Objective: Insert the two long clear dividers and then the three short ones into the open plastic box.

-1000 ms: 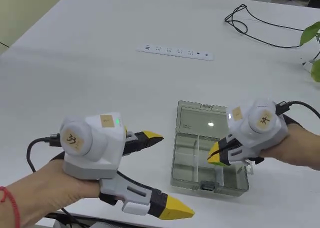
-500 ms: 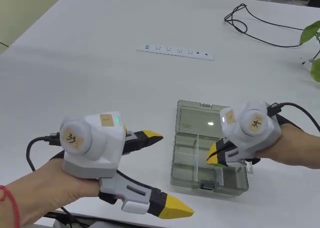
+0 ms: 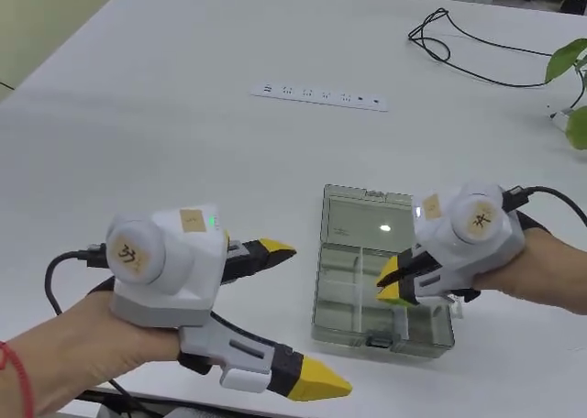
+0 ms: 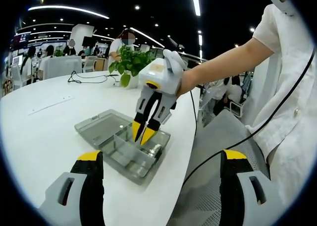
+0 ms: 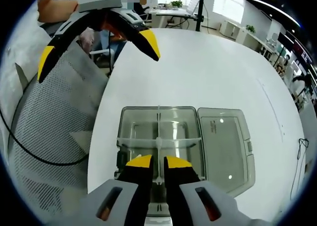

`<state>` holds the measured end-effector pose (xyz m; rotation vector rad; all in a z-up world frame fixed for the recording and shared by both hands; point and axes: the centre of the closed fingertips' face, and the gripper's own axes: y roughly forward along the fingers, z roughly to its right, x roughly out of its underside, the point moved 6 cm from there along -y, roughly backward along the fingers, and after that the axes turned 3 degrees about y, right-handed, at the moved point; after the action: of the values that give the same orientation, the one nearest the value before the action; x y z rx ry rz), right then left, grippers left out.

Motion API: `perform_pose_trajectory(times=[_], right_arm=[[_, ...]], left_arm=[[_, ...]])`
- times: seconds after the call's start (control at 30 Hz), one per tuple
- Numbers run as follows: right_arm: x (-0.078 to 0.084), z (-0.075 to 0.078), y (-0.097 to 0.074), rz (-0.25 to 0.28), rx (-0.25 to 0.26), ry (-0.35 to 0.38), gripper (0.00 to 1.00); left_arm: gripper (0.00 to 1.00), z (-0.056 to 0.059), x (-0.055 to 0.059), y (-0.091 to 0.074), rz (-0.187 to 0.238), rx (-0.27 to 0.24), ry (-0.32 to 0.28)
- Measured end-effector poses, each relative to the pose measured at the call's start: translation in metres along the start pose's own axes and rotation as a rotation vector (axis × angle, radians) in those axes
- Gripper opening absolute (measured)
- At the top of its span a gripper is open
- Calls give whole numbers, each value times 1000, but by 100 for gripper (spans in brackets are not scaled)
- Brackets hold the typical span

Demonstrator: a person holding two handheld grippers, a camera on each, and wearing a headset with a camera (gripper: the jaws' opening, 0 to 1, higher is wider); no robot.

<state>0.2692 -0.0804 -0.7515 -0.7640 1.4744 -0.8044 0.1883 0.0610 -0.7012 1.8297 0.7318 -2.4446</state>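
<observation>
The open clear plastic box (image 3: pixel 319 299) lies near the table's front edge, its lid (image 3: pixel 367 218) folded flat behind it. My right gripper (image 3: pixel 390 282) points down into the tray and is shut on a thin clear divider (image 5: pixel 158 124) standing along the middle of the box (image 5: pixel 124 127). A second clear divider (image 5: pixel 181 140) crosses it. My left gripper (image 3: pixel 298 315) hovers left of the box, jaws wide open and holding nothing. In the left gripper view the right gripper (image 4: pixel 141 133) dips into the box (image 4: pixel 99 129) beyond my own open left gripper (image 4: pixel 158 161).
A white power strip (image 3: pixel 321 97) lies at mid-table. A black cable (image 3: pixel 459 42) loops at the back right beside green plant leaves (image 3: pixel 573 70). The table's front edge runs just below the box. A mesh chair (image 5: pixel 49 127) stands off the table.
The right gripper edged slightly left over the box and came back, still at the divider. The left gripper has barely moved.
</observation>
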Motion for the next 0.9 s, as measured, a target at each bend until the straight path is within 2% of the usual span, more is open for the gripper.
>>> perform_pose_trajectory(times=[0.27,0.43,0.5,0.8,0.9], right_arm=[[0,2,-24,80,28,77,19],[8,4,-40,121,53,124,23],[14,7,-40,128,58,137,25],[37,3,-70,144,91,186,32],[45,1,-78,134,100,194,34]], left_arm=[[100,-1,0,-2,-3,-8,4],[100,-2,1,-4,-6,-14,2],[100,-2,2,-5,-7,-15,2],[100,-3,3,-10,-10,-29,-1],[100,-4,4,-11,-13,-33,-3]])
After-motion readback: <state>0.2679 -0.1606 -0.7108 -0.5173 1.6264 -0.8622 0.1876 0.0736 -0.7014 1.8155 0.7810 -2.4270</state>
